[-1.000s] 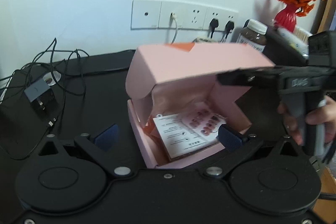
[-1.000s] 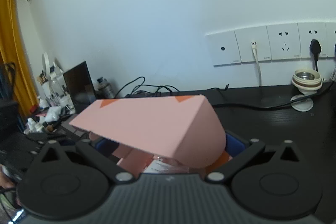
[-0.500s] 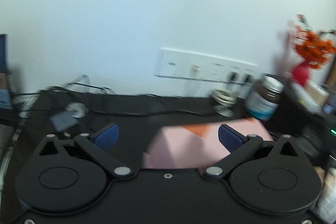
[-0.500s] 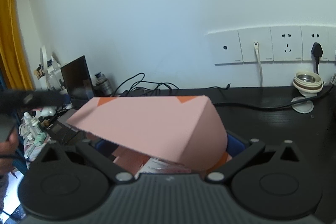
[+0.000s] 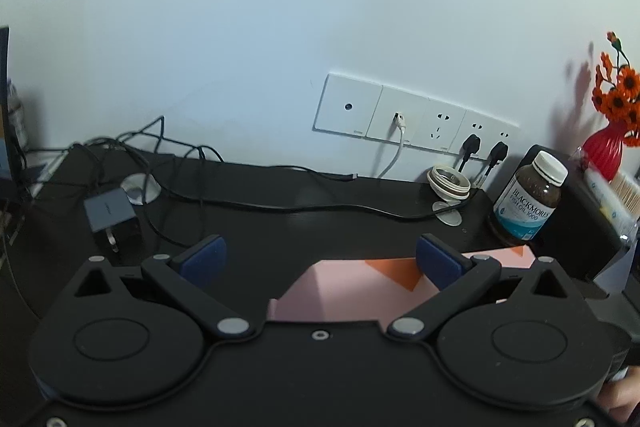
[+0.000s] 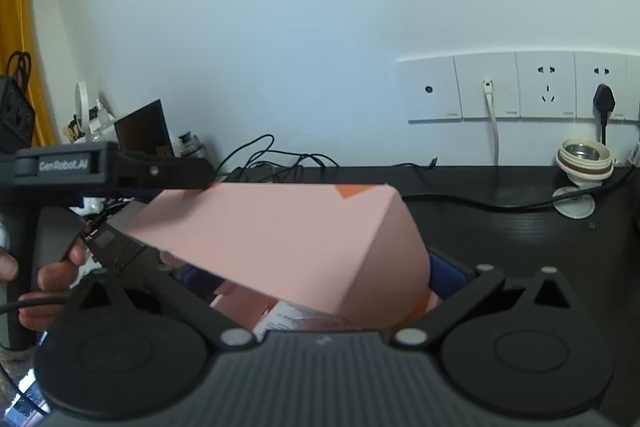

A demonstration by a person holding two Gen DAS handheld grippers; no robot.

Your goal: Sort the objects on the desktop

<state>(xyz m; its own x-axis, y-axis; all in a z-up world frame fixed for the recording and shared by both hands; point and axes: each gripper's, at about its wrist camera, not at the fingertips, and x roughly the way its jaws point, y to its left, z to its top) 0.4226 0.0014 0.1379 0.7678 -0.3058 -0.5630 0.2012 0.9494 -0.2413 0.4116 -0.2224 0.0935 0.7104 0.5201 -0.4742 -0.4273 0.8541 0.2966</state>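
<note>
Although the left tool (image 5: 318, 259) stood wide with nothing between its blue pads (image 5: 203, 256), it sat above and just behind the pink box (image 5: 352, 287), whose lid top showed low between its fingers, nearer the right pad than the left. In the right wrist view the same tool's fingertip appeared to rest at the upper left edge of the raised lid (image 6: 280, 227), though whether it truly touched could not be told.

The right tool (image 6: 312, 279) was closer in: its fingers ran to either side of the box, the lid slanting across them and hiding most of both pads, so I could not tell whether it gripped the box or merely straddled it. Printed paper (image 6: 296, 319) lay inside, under the lid.

The box sat toward the worktop's (image 5: 280, 227) front edge, its long axis running left to right across both tools, the hinge side away toward the wall edge. By my judgement the lid was half down, and closing it would fall to the left tool, pressing down and toward the front.

Further out, a cable (image 5: 320, 207) crossed the middle, a grey charger (image 5: 110, 211) lay near the left edge, and a supplement bottle (image 5: 528, 203) stood at the right back corner.
</note>
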